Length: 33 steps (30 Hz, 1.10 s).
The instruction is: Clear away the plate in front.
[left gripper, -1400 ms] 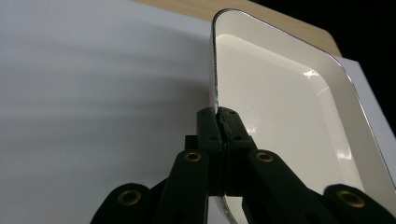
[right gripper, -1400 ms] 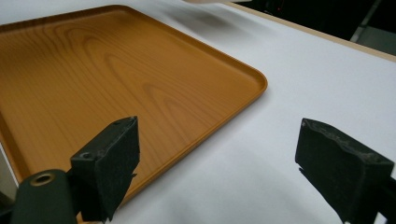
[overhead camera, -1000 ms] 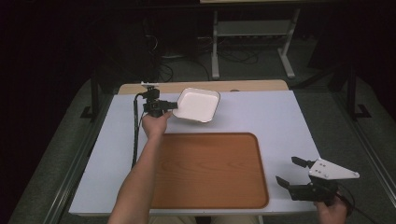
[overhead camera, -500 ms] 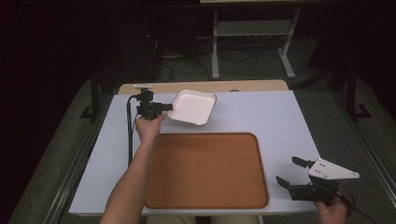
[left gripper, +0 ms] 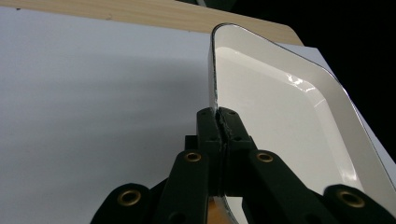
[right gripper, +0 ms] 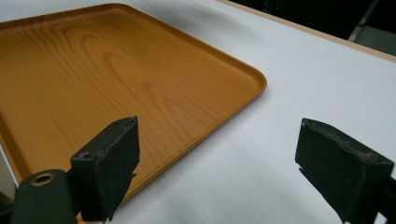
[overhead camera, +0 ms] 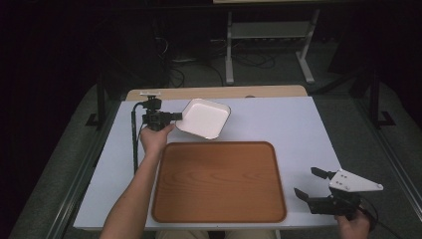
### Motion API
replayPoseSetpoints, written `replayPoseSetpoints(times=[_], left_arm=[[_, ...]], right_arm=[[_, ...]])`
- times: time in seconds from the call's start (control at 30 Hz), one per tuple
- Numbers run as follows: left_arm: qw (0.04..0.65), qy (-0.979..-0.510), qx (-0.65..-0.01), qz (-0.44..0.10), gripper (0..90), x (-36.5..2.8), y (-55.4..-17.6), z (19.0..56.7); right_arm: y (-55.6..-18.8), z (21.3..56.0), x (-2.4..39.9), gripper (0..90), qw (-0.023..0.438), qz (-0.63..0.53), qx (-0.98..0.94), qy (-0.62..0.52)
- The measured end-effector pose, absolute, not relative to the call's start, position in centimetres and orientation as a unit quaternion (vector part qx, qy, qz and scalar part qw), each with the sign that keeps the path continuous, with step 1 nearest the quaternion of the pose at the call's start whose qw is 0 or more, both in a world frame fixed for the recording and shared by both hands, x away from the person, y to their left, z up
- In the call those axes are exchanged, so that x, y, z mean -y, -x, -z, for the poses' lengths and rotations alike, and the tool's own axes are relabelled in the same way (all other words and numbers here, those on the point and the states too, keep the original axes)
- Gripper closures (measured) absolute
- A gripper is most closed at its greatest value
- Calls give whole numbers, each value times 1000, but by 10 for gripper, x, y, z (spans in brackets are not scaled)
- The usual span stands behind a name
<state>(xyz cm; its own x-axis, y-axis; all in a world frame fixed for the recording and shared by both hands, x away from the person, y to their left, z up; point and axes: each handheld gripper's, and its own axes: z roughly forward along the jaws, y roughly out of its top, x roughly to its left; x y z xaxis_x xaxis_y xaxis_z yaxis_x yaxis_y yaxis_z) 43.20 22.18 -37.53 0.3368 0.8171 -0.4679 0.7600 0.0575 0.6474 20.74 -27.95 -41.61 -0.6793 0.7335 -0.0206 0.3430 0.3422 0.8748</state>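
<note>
The white table [overhead camera: 298, 124] carries a wooden tray [overhead camera: 219, 181], which lies between the two grippers. The white dish [overhead camera: 204, 118] is at the tip of the left gripper [overhead camera: 175, 116], whose jaws are clamped tight on its rim, beyond the tray's far left corner. The right gripper [overhead camera: 312, 184] sits just off the tray's near right corner, jaws spread wide and holding nothing.

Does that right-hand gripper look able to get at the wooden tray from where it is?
Probably yes. The right gripper sits open just off the tray's near right corner, with bare white table between them. The white dish is in the left gripper, away from that side.
</note>
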Motion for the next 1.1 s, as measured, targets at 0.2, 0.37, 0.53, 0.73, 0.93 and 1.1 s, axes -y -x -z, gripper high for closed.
replayPoseSetpoints(times=[0.2, 0.37, 0.53, 0.73, 0.93, 1.1], left_arm=[[450, -693, -563, -28, 888, -224, -422, 373], [444, -700, -558, -27, 887, -227, -417, 374], [448, -701, -555, -21, 887, -229, -412, 375], [448, -706, -548, -13, 887, -232, -404, 379], [451, -704, -548, -17, 888, -236, -394, 383], [455, -700, -550, -15, 887, -237, -384, 389]], right_arm=[[-207, 416, 279, 130, 211, -462, -792, -340], [-207, 416, 279, 130, 211, -461, -792, -340], [-207, 416, 279, 130, 212, -461, -792, -340], [-207, 416, 279, 130, 212, -460, -792, -341], [-208, 416, 278, 130, 211, -459, -792, -341], [-208, 416, 278, 130, 212, -458, -793, -341]])
